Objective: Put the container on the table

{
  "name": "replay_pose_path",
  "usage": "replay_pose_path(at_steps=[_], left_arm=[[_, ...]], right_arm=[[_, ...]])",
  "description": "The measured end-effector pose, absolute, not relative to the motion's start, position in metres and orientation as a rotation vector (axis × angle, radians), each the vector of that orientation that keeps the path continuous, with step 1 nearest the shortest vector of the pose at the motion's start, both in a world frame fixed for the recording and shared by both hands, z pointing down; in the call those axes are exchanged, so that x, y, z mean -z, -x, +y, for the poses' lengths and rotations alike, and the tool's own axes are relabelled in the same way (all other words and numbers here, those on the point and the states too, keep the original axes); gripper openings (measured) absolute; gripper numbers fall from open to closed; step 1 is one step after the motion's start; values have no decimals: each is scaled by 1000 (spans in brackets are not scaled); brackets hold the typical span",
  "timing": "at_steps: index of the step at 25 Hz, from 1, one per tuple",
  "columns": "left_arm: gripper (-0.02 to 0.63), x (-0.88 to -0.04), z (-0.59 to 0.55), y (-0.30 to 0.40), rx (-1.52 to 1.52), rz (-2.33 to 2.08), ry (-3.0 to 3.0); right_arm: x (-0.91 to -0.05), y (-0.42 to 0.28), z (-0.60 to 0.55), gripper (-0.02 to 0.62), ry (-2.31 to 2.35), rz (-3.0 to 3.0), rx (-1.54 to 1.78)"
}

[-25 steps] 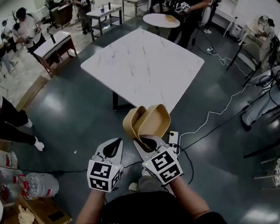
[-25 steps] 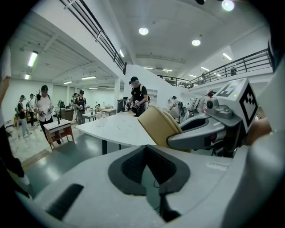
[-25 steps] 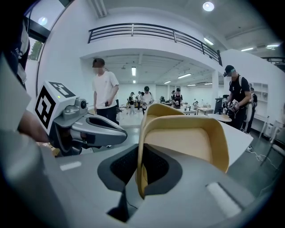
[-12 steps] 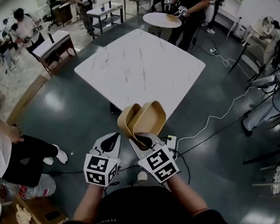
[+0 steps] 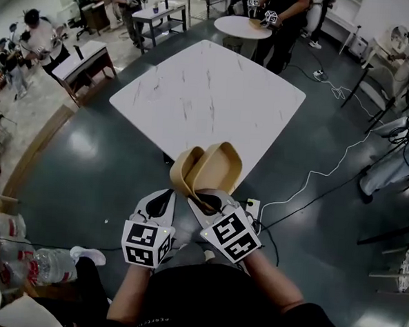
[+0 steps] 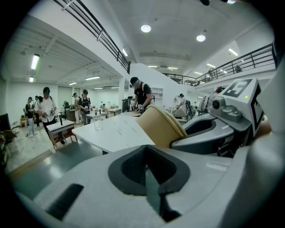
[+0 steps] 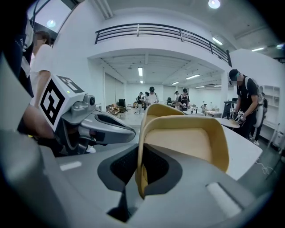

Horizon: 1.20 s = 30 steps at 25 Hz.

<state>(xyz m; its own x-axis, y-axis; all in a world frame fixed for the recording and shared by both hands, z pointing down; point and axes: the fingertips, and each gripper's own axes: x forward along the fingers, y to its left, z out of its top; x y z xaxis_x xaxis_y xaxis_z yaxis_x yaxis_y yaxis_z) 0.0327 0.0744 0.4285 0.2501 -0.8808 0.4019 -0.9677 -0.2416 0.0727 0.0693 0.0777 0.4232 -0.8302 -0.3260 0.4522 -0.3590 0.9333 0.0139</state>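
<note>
Container (image 7: 187,142), tan with two shallow shells joined at one side, is clamped by its rim in the jaws of the right gripper (image 7: 140,173). The thin edge stands upright in the dark padded notch, and the open hollow faces the right of that view.

The left gripper (image 6: 147,173) has its jaws drawn together with only a thin slit between them and nothing in it. The container (image 6: 158,127) rises just past it, right of centre in that view.

In the head view, the right gripper (image 5: 201,199) sits just below frame centre. The left gripper (image 5: 164,193) is close beside it on the left, the two near each other but apart. The container (image 5: 208,168) is held tipped on edge in the air at frame centre, at the near edge of the white marbled desk (image 5: 208,97) and not resting on it.

The desk fills the upper middle of the frame, on a dark glossy floor (image 5: 108,160). A white cable (image 5: 314,176) trails across the floor on the right. A small round table (image 5: 244,27) stands at the top of the frame with a person (image 5: 283,12) behind it. Plastic bottles (image 5: 43,267) lie at the lower left.
</note>
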Motion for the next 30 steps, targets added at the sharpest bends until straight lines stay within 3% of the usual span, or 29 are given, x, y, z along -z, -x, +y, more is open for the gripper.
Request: replay_pose_path(at_steps=[30], left_arm=[[-5, -435, -86, 70, -407, -1531, -2320]], right_arm=[[-435, 29, -80, 26, -663, -2527, -157]])
